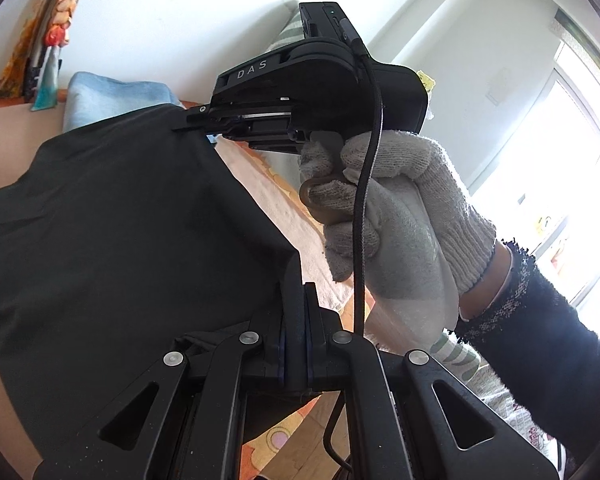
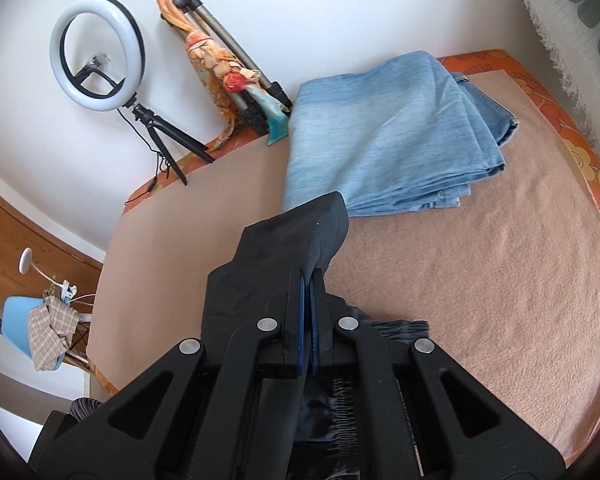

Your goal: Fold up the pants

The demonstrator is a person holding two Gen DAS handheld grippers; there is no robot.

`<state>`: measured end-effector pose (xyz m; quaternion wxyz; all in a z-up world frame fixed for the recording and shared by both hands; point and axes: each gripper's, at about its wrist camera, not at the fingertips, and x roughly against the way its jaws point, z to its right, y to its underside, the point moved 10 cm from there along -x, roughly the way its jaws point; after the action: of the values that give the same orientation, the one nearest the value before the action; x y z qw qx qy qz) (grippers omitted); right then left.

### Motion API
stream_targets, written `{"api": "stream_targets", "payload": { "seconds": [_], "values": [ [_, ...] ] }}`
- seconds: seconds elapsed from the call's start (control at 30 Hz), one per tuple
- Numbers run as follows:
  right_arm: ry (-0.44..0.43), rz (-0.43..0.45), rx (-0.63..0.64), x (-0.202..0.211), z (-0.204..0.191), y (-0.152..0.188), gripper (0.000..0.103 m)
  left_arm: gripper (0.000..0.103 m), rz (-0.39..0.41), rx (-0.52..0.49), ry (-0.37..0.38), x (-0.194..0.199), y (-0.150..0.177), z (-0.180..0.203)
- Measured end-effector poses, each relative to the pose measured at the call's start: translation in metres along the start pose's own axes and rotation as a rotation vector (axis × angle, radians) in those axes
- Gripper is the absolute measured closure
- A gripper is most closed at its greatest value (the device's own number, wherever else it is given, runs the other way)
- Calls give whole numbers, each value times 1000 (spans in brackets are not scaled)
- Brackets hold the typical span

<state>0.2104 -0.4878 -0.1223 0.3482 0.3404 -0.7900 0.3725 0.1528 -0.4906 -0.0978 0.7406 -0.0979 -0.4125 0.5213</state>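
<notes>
Black pants (image 1: 120, 240) hang stretched in the air between my two grippers above the bed. My left gripper (image 1: 299, 292) is shut on one corner of the black pants. My right gripper (image 1: 196, 120) shows in the left wrist view, held by a gloved hand (image 1: 400, 208), shut on the far corner of the same edge. In the right wrist view my right gripper (image 2: 310, 276) is shut on a bunched fold of the black pants (image 2: 284, 240), which drape down to the left.
Folded light blue jeans (image 2: 388, 136) lie on the pink blanket (image 2: 480, 272) at the far side of the bed. A ring light (image 2: 96, 54) and a tripod (image 2: 228, 44) stand against the wall. A bright window (image 1: 560, 160) is to the right.
</notes>
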Motion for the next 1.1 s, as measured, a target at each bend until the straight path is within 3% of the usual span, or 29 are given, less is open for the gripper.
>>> {"api": "stream_targets", "payload": {
  "seconds": [0.23,0.53,0.67,0.77,0.83,0.9,1.0,1.1],
  "values": [
    [15,-28,-43,-19,40,6,100,98,-42,9,-1,-31,3,-7],
    [29,-63,-29,-36,55,13,99,98,-79,-20,-45,-42,13,-6],
    [47,-61,-30,-31,59,16,96,88,-96,-55,-62,-37,19,3],
    [71,-49,-25,-24,61,15,92,81,-96,-61,-68,-37,22,7],
    [85,-35,-27,-16,61,14,84,76,-99,-63,-65,-39,23,12],
    [110,-5,-21,-6,60,11,68,75,-109,-69,-64,-34,26,16],
    [106,39,-14,10,53,5,66,74,-107,-67,-62,-20,29,19],
    [88,74,15,24,35,2,65,63,-88,-72,-59,1,31,19]
  ]
}}
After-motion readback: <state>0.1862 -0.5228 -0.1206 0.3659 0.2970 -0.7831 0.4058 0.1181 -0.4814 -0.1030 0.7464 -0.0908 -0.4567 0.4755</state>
